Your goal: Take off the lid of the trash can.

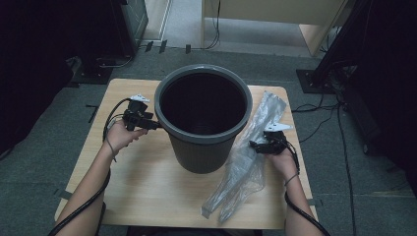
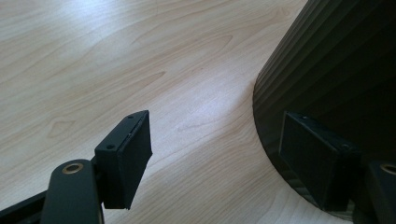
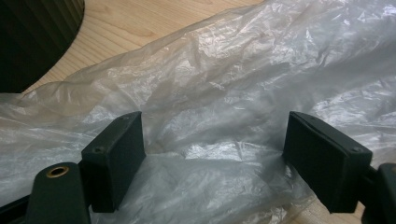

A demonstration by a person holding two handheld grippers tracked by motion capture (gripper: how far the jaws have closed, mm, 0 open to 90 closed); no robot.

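A dark grey ribbed bin (image 1: 202,147) stands upright in the middle of the wooden table (image 1: 147,187), with nothing visible inside. My left gripper (image 1: 153,126) is level with the bin's left wall, just below the rim. In the left gripper view the gripper (image 2: 217,158) is open over bare wood, and its right jaw is close to the bin's wall (image 2: 336,60). A crumpled clear plastic bag (image 1: 246,167) lies to the right of the bin. My right gripper (image 1: 253,146) hangs over the bag. The right gripper (image 3: 215,158) is open, with loose plastic (image 3: 233,84) between the jaws.
The table sits on grey carpet. Cables (image 1: 319,105) run across the floor at the right and the back. A black stand base (image 1: 314,78) is at the back right, dark equipment (image 1: 113,29) at the back left, and light wooden furniture (image 1: 275,14) behind.
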